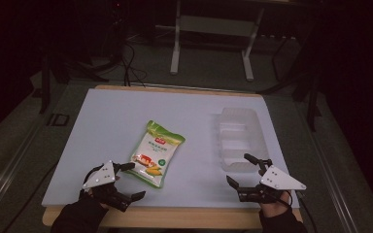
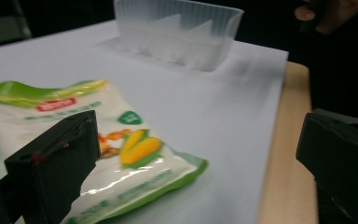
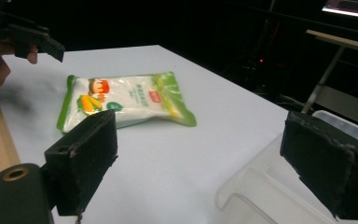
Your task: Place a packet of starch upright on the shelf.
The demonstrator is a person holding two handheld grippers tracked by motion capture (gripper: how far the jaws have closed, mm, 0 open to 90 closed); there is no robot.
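A green and white food pouch (image 1: 156,153) with a corn picture lies flat near the middle of the white sheet (image 1: 126,121). The pouch (image 2: 98,140) lies just past my left gripper's near jaw, and the pouch (image 3: 126,100) also lies farther off in the right gripper view. My left gripper (image 1: 131,180) stands open at the table's front left, right beside the pouch's near corner, holding nothing. My right gripper (image 1: 245,171) is open at the front right, next to a clear plastic tray (image 1: 238,138). The tray (image 3: 284,186) sits under its far jaw.
The tray (image 2: 177,32) has dividers inside and stands at the right of the sheet. The wooden table edge (image 1: 175,216) runs along the front. Beyond the table are a dark floor, cables and a white stand's legs (image 1: 211,43).
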